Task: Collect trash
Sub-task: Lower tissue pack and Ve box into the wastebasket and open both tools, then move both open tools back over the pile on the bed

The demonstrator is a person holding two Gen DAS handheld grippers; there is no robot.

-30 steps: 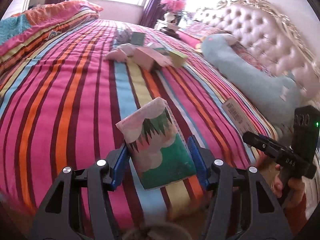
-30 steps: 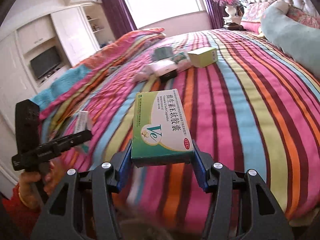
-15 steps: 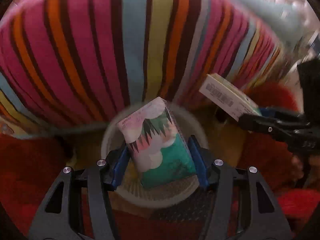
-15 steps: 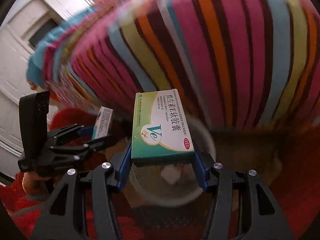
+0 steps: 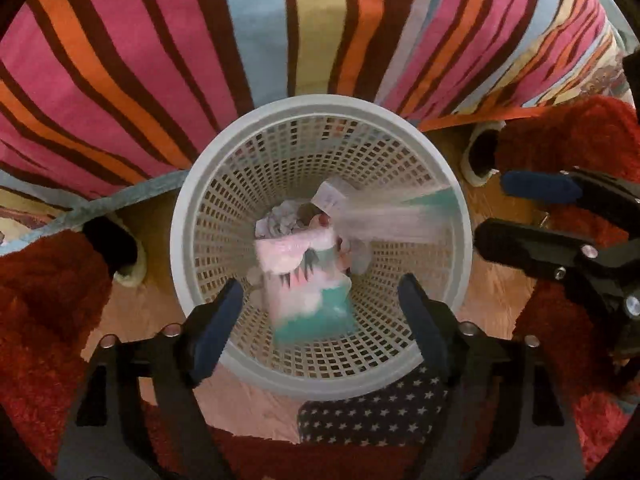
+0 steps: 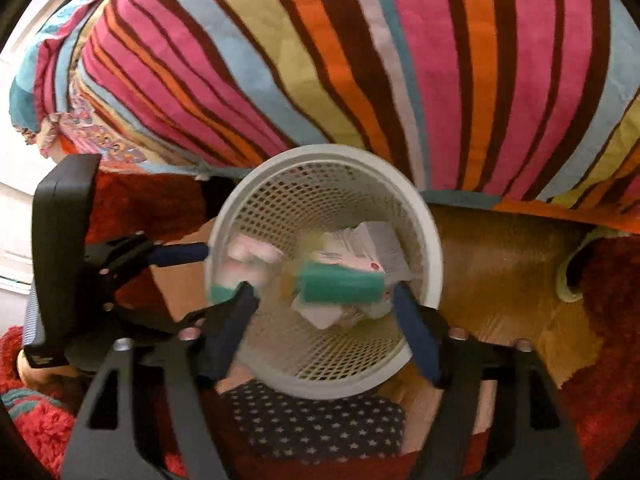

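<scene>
both grippers, left [image 5: 320, 312] & right [image 6: 324, 320], jaws just opened, apart, nothing clamped; tissue pack [image 5: 304, 280] & green box [image 6: 340, 288] blurred below them inside white basket [image 5: 188, 216].

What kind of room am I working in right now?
Most likely a bedroom: a striped bedspread hangs over the edge of what looks like a bed, a white mesh wastebasket stands on the wooden floor beside it, and a shaggy red rug lies alongside.
</scene>
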